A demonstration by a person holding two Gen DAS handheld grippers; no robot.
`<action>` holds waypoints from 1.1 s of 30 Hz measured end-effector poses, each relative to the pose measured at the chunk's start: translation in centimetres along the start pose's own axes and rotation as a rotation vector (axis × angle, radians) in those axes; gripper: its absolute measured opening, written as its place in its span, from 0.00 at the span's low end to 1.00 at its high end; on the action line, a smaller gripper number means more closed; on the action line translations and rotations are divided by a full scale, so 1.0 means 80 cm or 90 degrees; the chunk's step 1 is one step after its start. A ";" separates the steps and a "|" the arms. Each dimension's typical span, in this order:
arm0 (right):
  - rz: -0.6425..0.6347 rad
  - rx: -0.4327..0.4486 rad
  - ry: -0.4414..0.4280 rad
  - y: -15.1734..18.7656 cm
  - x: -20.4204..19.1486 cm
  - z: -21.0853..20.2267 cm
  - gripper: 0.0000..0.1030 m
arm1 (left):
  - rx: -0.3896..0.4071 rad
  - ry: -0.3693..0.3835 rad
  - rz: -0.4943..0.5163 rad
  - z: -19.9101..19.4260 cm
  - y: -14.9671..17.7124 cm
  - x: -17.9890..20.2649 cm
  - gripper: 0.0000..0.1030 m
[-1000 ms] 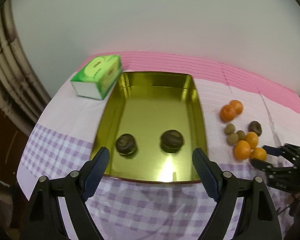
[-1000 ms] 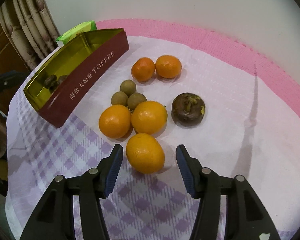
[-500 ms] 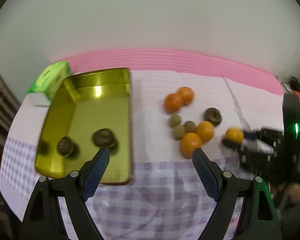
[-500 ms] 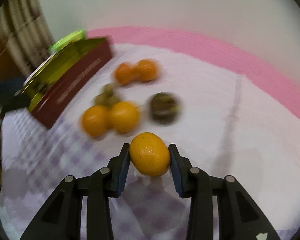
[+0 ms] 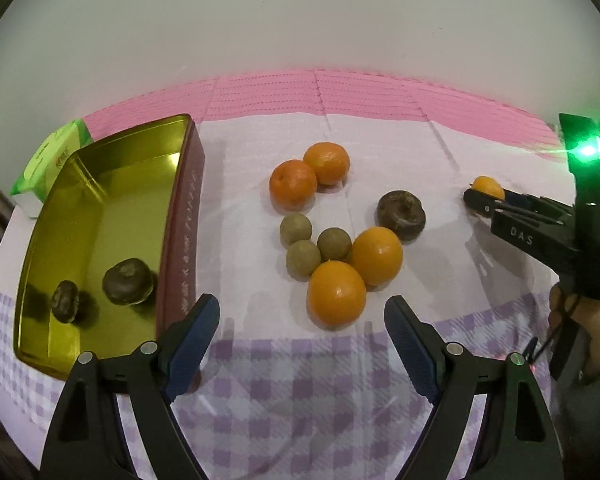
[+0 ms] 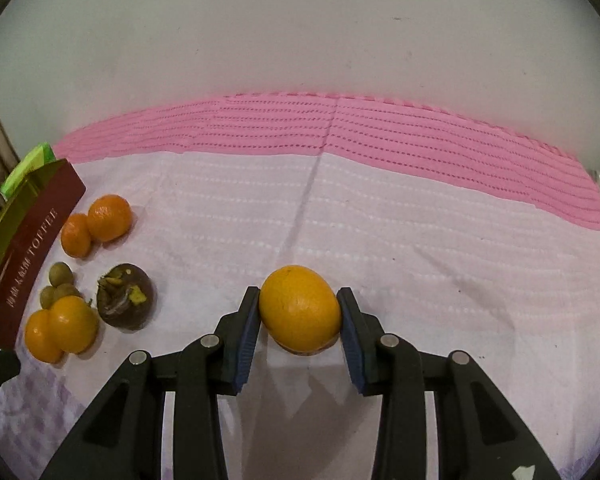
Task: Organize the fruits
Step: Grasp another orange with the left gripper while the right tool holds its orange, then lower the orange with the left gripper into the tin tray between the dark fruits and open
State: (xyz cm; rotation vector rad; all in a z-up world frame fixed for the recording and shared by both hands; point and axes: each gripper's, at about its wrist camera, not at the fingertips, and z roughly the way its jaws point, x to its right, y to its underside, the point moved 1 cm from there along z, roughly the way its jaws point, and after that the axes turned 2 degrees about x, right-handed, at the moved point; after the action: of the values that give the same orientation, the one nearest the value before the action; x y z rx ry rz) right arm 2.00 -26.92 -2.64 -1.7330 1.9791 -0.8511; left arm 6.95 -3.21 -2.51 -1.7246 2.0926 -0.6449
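Note:
My right gripper point(image 6: 299, 320) is shut on an orange point(image 6: 300, 308) and holds it just over the white cloth, right of the fruit pile; it also shows in the left wrist view point(image 5: 485, 196). My left gripper point(image 5: 302, 334) is open and empty, just in front of two oranges point(image 5: 336, 293). Behind them lie three small brown-green fruits point(image 5: 303, 258), a dark mangosteen point(image 5: 401, 215) and two tangerines point(image 5: 293, 184). The gold tin point(image 5: 100, 184) at the left holds two dark mangosteens point(image 5: 127, 281).
A green tissue pack point(image 5: 44, 160) lies behind the tin at the far left. A pink cloth strip point(image 6: 340, 128) runs along the wall at the back. The checked cloth point(image 5: 300, 392) covers the table's near edge.
My right gripper has closed on the nearest orange and carried it right, away from the pile. My left gripper has swung right from over the tin to face the fruit pile.

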 end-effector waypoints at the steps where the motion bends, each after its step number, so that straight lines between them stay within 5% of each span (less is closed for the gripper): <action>1: -0.003 0.005 0.004 0.001 -0.003 0.001 0.35 | -0.001 -0.004 0.003 0.004 0.001 0.001 0.80; 5: -0.007 0.009 0.003 0.001 -0.005 0.006 0.35 | -0.016 0.002 -0.001 0.020 0.000 0.002 0.68; 13: -0.001 0.012 -0.007 0.001 0.002 0.003 0.36 | -0.034 0.014 0.000 0.041 -0.006 0.010 0.63; 20: -0.007 0.011 -0.009 0.001 0.003 0.000 0.39 | -0.050 0.036 -0.013 0.048 -0.004 0.010 0.37; 33: -0.015 0.008 0.001 0.000 -0.001 0.002 0.40 | -0.026 0.050 -0.011 0.007 -0.004 -0.002 0.36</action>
State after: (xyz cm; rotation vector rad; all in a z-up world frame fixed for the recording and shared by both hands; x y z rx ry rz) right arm 2.14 -26.84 -2.79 -1.7530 1.9535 -0.8710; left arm 7.55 -3.18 -2.84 -1.7685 2.1594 -0.6907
